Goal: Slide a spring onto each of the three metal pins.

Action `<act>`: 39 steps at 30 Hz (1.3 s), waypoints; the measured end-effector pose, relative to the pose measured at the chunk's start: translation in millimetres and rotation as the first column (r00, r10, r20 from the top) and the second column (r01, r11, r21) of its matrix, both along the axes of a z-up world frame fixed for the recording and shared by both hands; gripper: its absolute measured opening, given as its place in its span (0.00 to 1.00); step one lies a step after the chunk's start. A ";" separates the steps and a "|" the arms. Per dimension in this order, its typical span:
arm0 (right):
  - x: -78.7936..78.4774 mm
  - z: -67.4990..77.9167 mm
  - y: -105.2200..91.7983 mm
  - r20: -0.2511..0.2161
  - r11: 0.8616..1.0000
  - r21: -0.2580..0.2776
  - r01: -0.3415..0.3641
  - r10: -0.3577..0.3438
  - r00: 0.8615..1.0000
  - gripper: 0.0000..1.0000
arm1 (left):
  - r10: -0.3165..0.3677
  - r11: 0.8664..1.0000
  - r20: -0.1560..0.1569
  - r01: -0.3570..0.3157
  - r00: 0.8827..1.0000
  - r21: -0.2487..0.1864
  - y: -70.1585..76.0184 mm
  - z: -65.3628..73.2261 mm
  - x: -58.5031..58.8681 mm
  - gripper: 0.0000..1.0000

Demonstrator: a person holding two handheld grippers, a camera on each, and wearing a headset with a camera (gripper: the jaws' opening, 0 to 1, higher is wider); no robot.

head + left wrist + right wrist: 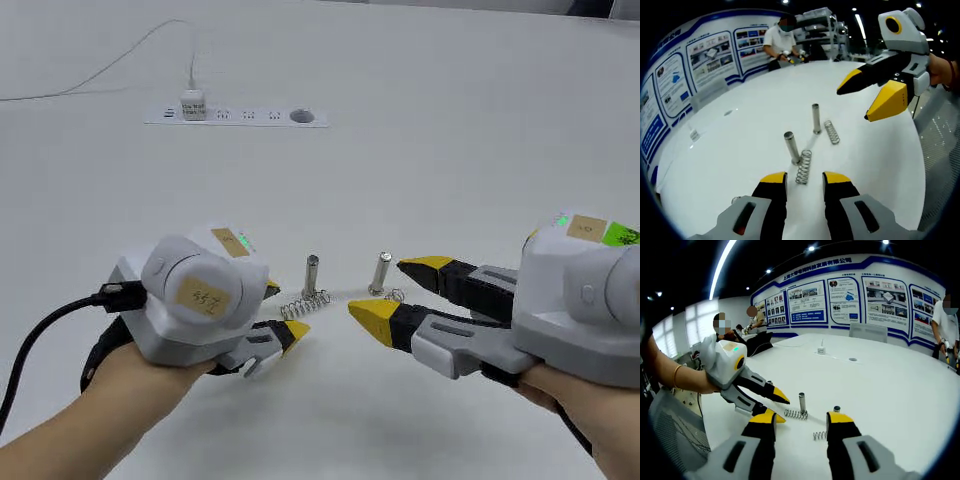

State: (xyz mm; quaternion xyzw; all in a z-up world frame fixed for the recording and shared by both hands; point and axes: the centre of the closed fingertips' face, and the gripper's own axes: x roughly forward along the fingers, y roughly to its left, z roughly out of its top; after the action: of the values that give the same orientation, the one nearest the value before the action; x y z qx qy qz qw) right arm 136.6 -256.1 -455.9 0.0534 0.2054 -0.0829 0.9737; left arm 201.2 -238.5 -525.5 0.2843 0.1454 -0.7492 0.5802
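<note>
white workbench (450,200), blue poster wall (850,290), ceiling lights (723,265)

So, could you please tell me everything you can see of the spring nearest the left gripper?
The spring is an open-wound coil of silvery wire, lying on its side on the white table. Its far end sits at the foot of an upright metal pin; contact is unclear. Its near end reaches between the tips of the open left gripper, which is not clamping it.

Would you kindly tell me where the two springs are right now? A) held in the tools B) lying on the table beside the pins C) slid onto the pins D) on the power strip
B: one spring lies flat by the nearer pin, the other spring by the farther pin; both pins are bare.
</note>
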 end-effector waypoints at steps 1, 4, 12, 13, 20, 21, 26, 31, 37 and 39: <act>-0.6 -0.7 -0.3 -0.001 1.000 0.003 0.005 -0.005 1.000 0.41 | 0.003 1.000 -0.008 -0.003 1.000 -0.001 -0.6 -0.2 0.1 0.28; -1.1 -1.2 -0.5 0.002 1.000 0.005 0.011 -0.011 1.000 0.41 | 0.008 1.000 -0.022 -0.008 1.000 0.003 -2.5 -2.6 0.4 0.24; -0.6 -2.6 -2.5 -0.002 1.000 0.003 0.024 -0.024 1.000 0.41 | 0.004 1.000 -0.015 -0.003 1.000 0.024 -5.0 -9.5 0.1 0.19; -0.9 -3.1 -3.0 -0.004 1.000 -0.001 0.027 -0.027 1.000 0.40 | 0.002 1.000 -0.012 -0.001 1.000 0.027 -4.8 -10.4 -0.3 0.18; -1.4 -4.9 -3.9 -0.007 0.999 0.009 0.042 -0.042 0.999 0.40 | 0.013 0.999 -0.042 -0.012 0.999 0.043 -3.4 -12.4 -1.3 0.12; -1.6 -5.1 -4.2 -0.008 0.999 0.012 0.045 -0.045 0.999 0.40 | 0.013 0.999 -0.046 -0.011 0.999 0.043 -3.3 -12.5 -1.5 0.11; -1.9 -4.2 -4.8 -0.003 0.999 0.015 0.051 -0.051 0.999 0.40 | 0.015 0.999 -0.068 -0.011 0.998 0.053 -0.9 -13.7 -2.1 0.11; -2.7 -4.4 -6.0 -0.003 0.998 0.021 0.058 -0.058 0.998 0.40 | 0.006 0.998 -0.053 -0.003 0.999 0.055 2.1 -13.8 -0.5 0.10; -2.0 0.4 -10.0 0.016 0.997 0.028 0.075 -0.076 0.997 0.40 | 0.008 1.000 -0.091 -0.006 0.996 0.026 6.9 -3.4 -3.2 0.10; -1.5 1.3 -10.0 0.021 0.996 0.034 0.078 -0.079 0.997 0.40 | 0.015 1.000 -0.111 -0.013 0.994 0.014 7.9 0.6 -5.0 0.10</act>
State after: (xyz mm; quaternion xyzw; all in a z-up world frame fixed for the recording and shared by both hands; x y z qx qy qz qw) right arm 135.2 -266.1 -454.6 0.0786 0.1935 -0.1171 0.9709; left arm 196.2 -230.7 -524.9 0.2451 0.1847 -0.7589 0.5744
